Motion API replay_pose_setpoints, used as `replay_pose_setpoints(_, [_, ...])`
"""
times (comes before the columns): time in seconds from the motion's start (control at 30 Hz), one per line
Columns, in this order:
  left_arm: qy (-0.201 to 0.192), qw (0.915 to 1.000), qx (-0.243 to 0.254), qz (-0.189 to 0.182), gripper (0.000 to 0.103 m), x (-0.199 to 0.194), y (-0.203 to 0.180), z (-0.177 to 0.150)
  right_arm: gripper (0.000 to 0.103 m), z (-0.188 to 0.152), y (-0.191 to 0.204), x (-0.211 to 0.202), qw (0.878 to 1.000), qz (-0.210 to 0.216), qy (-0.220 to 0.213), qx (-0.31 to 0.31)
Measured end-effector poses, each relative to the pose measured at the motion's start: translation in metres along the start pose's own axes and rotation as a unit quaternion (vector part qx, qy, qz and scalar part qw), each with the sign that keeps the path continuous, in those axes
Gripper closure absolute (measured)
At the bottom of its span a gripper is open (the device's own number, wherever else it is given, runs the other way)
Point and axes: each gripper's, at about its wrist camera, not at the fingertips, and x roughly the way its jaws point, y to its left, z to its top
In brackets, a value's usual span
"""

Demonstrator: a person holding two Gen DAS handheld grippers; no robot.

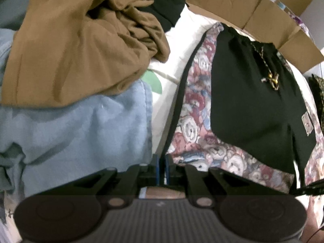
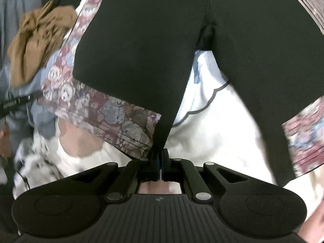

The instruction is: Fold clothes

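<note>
Both tongs [image 2: 161, 158] pinch shorts [image 2: 141, 40], waistband pointing away

Brown garment [image 1: 81, 48] and blue garment [image 1: 81, 133] are crowding the left side; black shorts [image 1: 253, 105] are covering the right. White sheet strip [image 1: 178, 56] is lying open between them (narrowing toward the cardboard box [image 1: 243, 6]).

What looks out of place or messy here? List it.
The brown garment lies crumpled in a heap on the light blue fabric, unfolded. The black shorts lie spread flat on the bed; the right gripper pinches one leg's hem.
</note>
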Motion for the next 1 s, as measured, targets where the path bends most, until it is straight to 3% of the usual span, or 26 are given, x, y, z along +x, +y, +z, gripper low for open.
replay_pose_setpoints(0.17, [0.036,0.9991,0.017,0.016,0.096,0.033,-0.001,-0.015,0.103,-0.001,0.003,0.023,0.998,-0.046,0.027,-0.033])
replay_pose_setpoints(0.3, [0.045,0.9985,0.020,0.022,0.091,0.045,-0.001,-0.019,0.099,0.003,0.003,0.028,0.998,-0.052,0.020,-0.021])
replay_pose_setpoints(0.37, [0.044,0.9987,0.017,0.019,0.090,0.042,-0.003,-0.018,0.078,0.004,0.002,0.021,0.999,-0.034,0.013,-0.014])
replay_pose_setpoints(0.4, [0.042,0.9989,0.015,0.016,0.088,0.042,-0.003,-0.018,0.058,0.002,0.000,0.017,0.999,-0.029,0.007,-0.015])
replay_pose_setpoints(0.43, [0.040,0.9990,0.013,0.014,0.086,0.041,-0.003,-0.018,0.054,0.003,-0.001,0.016,1.000,-0.030,0.001,-0.010])
replay_pose_setpoints(0.6, [0.041,0.9988,0.022,0.013,0.075,0.047,-0.009,-0.021,0.055,0.011,-0.009,0.020,0.999,-0.036,-0.022,0.032])
replay_pose_setpoints(0.7, [0.048,0.9980,0.034,0.022,0.077,0.053,-0.016,-0.024,0.056,0.014,-0.014,0.026,0.998,-0.026,-0.028,0.059])
replay_pose_setpoints(0.73, [0.050,0.9979,0.035,0.023,0.080,0.053,-0.017,-0.024,0.067,0.015,-0.013,0.029,0.998,-0.020,-0.028,0.058])
replay_pose_setpoints(0.77, [0.052,0.9977,0.035,0.027,0.098,0.053,-0.019,-0.024,0.075,0.016,-0.013,0.031,0.998,-0.018,-0.023,0.054])
replay_pose_setpoints(0.8, [0.052,0.9974,0.038,0.032,0.098,0.051,-0.021,-0.023,0.094,0.017,-0.012,0.033,0.999,-0.018,-0.015,0.048])
replay_pose_setpoints(0.83, [0.052,0.9970,0.044,0.038,0.098,0.048,-0.024,-0.022,0.100,0.018,-0.012,0.035,0.999,-0.018,-0.004,0.043])
replay_pose_setpoints(1.0, [0.048,0.9965,0.042,0.054,0.099,0.026,-0.034,-0.017,0.103,0.016,-0.011,0.033,1.000,-0.009,0.019,0.020])
